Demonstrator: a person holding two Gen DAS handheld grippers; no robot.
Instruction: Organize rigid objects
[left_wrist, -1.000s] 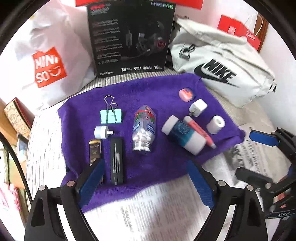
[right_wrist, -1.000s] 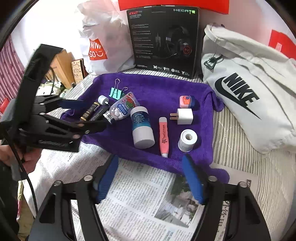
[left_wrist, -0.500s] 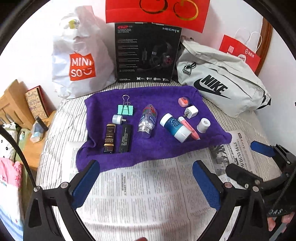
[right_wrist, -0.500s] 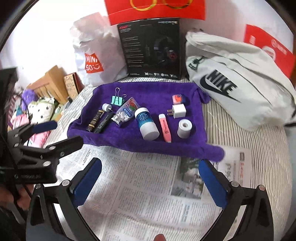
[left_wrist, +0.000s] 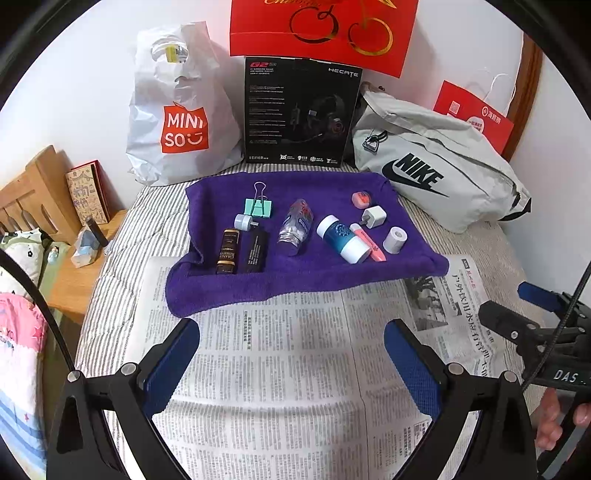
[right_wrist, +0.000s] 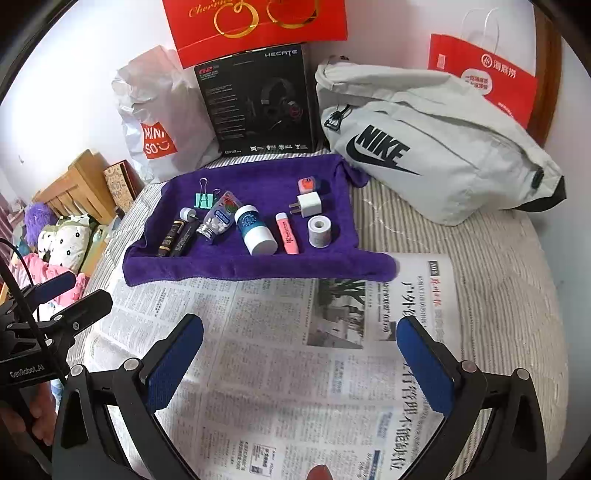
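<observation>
Hovering over spread newspaper (left_wrist: 280, 369), the left gripper (left_wrist: 291, 363) and right gripper (right_wrist: 300, 363) both stand wide open, empty. Small rigid objects lie on a purple towel (left_wrist: 332, 275) ahead, among them a mint binder clip (left_wrist: 258, 207) and white-capped blue bottle (right_wrist: 255, 229). Only the right view shows a purple plush toy (right_wrist: 36, 214); nothing blocks the towel.

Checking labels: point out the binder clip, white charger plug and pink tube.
binder clip (left_wrist: 258, 207), left wrist view, on its mint body.
white charger plug (right_wrist: 309, 204), right wrist view, on its top face.
pink tube (right_wrist: 287, 234), right wrist view, mid-barrel.
</observation>
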